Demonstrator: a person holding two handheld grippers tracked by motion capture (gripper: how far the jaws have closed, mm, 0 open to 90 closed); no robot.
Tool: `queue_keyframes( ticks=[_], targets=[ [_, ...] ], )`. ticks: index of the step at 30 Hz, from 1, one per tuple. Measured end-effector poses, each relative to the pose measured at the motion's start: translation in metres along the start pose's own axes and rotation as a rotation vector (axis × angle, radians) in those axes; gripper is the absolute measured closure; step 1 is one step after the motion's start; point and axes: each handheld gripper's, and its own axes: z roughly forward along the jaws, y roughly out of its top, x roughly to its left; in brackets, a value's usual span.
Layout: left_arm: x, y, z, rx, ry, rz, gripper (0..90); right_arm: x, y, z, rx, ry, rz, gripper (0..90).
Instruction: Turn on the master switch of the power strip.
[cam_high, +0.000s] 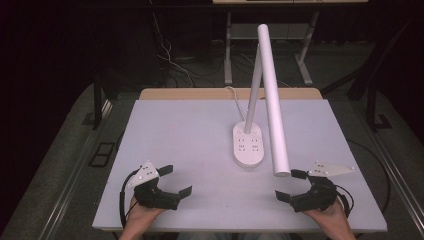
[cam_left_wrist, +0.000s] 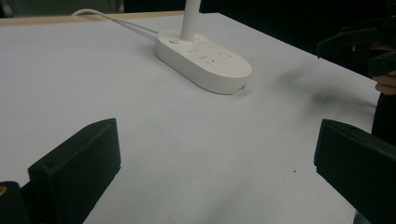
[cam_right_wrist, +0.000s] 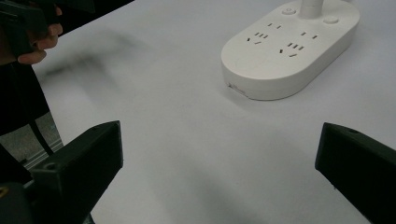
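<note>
A white desk lamp stands mid-table on an oval base (cam_high: 248, 145) that carries power sockets; the base (cam_left_wrist: 204, 59) (cam_right_wrist: 288, 47) also shows in both gripper views. Its stem rises from the base and a long white tube head (cam_high: 273, 100) slants down toward the front right. A white cord (cam_high: 234, 96) runs off the back. My left gripper (cam_high: 175, 180) rests at the front left, open, nothing between its jaws. At the front right, my right gripper (cam_high: 290, 185) is also open and empty, just below the tube's lower end.
The white table top (cam_high: 180, 135) sits on a wooden desk edge at the back. Dark floor, cables and metal table legs lie beyond. Each gripper view shows the other hand's gripper far off: the right gripper (cam_left_wrist: 362, 44) and the left gripper (cam_right_wrist: 23, 21).
</note>
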Motion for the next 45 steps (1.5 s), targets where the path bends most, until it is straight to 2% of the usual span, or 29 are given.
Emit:
queue_keyframes(
  ticks=[11, 24, 29, 45],
  targets=[
    [-0.001, 0.000, 0.000, 0.014, -0.004, 0.005, 0.0, -0.001, 0.000, 0.000, 0.004, 0.007, 0.001, 0.3],
    [-0.001, 0.002, -0.001, 0.061, -0.012, 0.005, 0.0, -0.003, 0.000, -0.001, -0.002, 0.006, 0.008, 0.3],
    [-0.001, 0.005, -0.002, 0.086, -0.033, 0.007, 0.0, -0.003, 0.000, -0.001, -0.001, 0.007, 0.008, 0.2],
    [-0.003, 0.016, -0.001, 0.127, -0.036, 0.015, 0.0, -0.003, 0.000, 0.000, 0.008, 0.009, 0.005, 0.3]
  ],
)
